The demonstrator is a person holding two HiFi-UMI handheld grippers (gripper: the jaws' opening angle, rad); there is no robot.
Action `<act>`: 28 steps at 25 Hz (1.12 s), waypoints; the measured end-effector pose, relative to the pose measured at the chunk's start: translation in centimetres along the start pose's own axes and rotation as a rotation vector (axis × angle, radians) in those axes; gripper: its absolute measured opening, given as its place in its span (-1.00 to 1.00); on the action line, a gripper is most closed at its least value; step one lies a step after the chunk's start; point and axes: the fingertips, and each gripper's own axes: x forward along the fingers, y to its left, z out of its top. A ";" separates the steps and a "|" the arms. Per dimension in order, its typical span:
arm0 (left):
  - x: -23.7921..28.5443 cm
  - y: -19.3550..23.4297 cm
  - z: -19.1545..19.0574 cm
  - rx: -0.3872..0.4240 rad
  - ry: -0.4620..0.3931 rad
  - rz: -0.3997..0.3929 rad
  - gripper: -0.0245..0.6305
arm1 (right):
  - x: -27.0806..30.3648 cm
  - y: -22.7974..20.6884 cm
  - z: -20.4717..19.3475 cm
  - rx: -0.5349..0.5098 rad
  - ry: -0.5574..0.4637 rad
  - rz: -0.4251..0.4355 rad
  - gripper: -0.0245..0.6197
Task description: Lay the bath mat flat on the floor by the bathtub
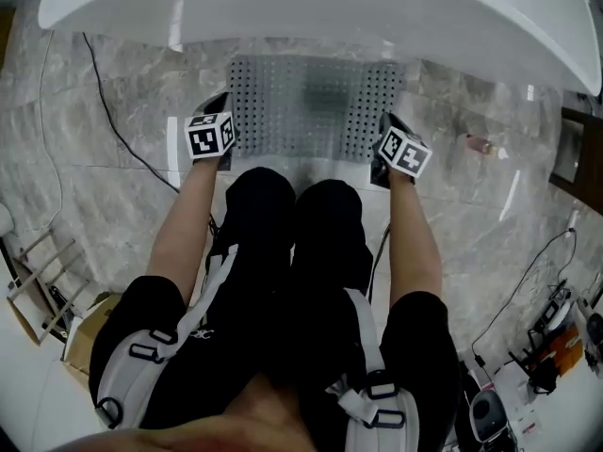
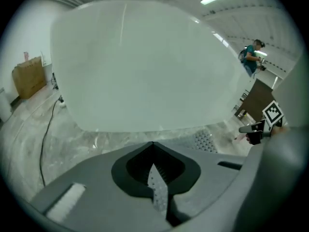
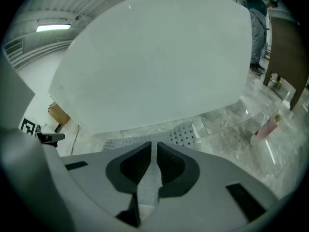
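Mat (image 1: pixel 316 106) down on the marble floor (image 1: pixel 113 186), lying flat, with its far edge running under the bathtub (image 1: pixel 320 3) rim. Left gripper (image 2: pixel 155 178) is clamped tight on a sliver of the mat at the near left corner. Right gripper (image 3: pixel 153 166) is at the near right corner, jaws almost together, pinching the mat's edge.

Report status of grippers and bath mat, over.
Left gripper, right gripper: jaws shut on bath mat edge. Mat flat by bathtub. Nothing on it.
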 end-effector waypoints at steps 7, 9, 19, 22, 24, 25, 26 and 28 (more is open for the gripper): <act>-25.2 -9.0 17.6 0.037 -0.164 -0.109 -0.91 | -24.6 16.3 14.0 -0.178 -0.171 0.119 -0.90; -32.5 -11.1 22.2 0.046 -0.209 -0.121 -0.92 | -32.3 20.8 18.2 -0.236 -0.238 0.152 -0.90; -58.4 -19.6 40.4 0.177 -0.570 -0.176 -0.92 | -60.1 32.3 35.8 -0.266 -0.696 0.248 -0.91; -62.2 -20.7 43.0 0.213 -0.643 -0.162 -0.92 | -64.7 32.4 37.8 -0.237 -0.793 0.266 -0.91; -64.1 -21.0 44.3 0.225 -0.678 -0.163 -0.91 | -66.7 32.5 38.5 -0.235 -0.844 0.253 -0.91; -64.8 -21.1 44.8 0.225 -0.694 -0.164 -0.91 | -67.3 32.4 38.8 -0.235 -0.862 0.241 -0.91; -65.3 -21.2 45.1 0.220 -0.709 -0.166 -0.91 | -67.7 32.2 39.0 -0.235 -0.872 0.229 -0.91; -65.9 -21.7 45.5 0.203 -0.727 -0.171 -0.92 | -68.2 31.5 39.3 -0.234 -0.882 0.213 -0.91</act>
